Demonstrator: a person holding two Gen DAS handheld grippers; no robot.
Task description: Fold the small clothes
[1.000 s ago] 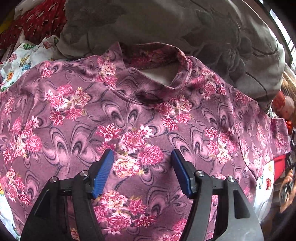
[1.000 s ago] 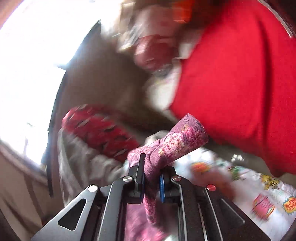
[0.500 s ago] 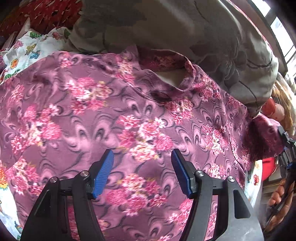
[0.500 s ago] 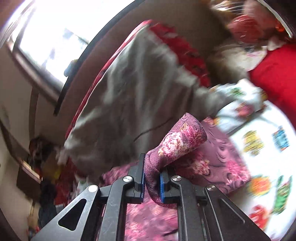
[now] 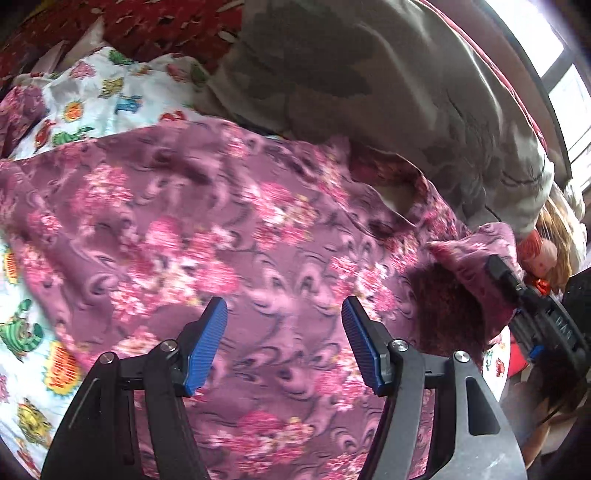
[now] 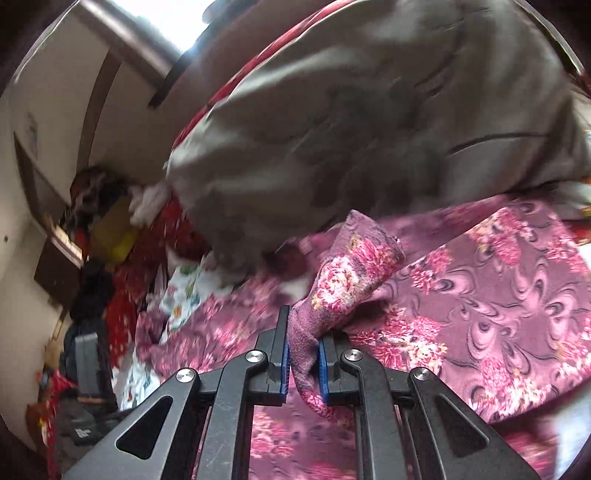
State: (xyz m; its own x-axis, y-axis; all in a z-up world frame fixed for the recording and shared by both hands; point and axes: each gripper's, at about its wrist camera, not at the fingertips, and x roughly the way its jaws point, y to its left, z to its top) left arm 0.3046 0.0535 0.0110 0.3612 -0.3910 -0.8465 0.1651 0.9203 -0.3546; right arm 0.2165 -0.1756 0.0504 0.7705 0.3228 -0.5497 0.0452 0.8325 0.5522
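A purple top with pink flowers (image 5: 229,236) lies spread on a white cartoon-print sheet (image 5: 110,88), neckline toward the grey pillow. My left gripper (image 5: 284,339) is open and empty, just above the middle of the top. My right gripper (image 6: 303,358) is shut on the top's sleeve (image 6: 351,280) and holds it lifted over the body of the top (image 6: 498,314). In the left wrist view the right gripper (image 5: 524,295) shows at the right edge with the sleeve (image 5: 465,251) folded inward.
A large grey patterned pillow (image 5: 369,81) lies right behind the neckline. A red patterned cloth (image 5: 155,26) lies at the far left. A doll (image 5: 546,254) sits at the right. A cluttered shelf and a wall (image 6: 74,206) stand to the left in the right wrist view.
My right gripper has swung the held sleeve from off to the side in over the top's body. My left gripper has shifted right along the top and stayed open.
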